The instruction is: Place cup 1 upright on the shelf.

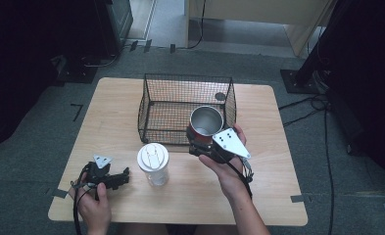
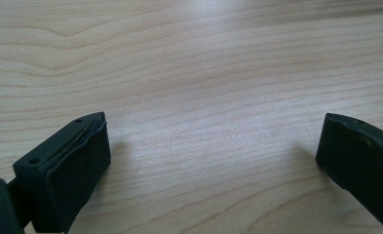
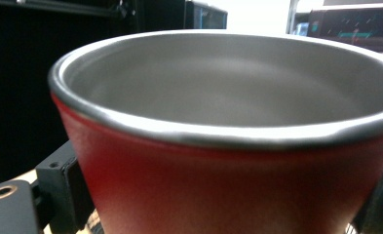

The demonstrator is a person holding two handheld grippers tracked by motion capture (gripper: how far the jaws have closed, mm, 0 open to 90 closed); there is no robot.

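A red cup with a steel inside (image 1: 205, 123) is held upright above the table, just in front of the black wire basket (image 1: 153, 96). My right gripper (image 1: 200, 143) is shut on the red cup (image 3: 218, 165), one jaw on each side of its wall, with the cup's rim close before the camera. A clear plastic cup with a white lid (image 1: 154, 163) stands on the table left of that hand. My left gripper (image 1: 123, 176) rests low near the table's front left, open, with bare wood between its jaws (image 2: 213, 161).
The wooden table (image 1: 258, 112) is bare around the basket. Cables trail from both grippers toward the front edge. Dark stands and cables lie on the grey floor to the left and right of the table.
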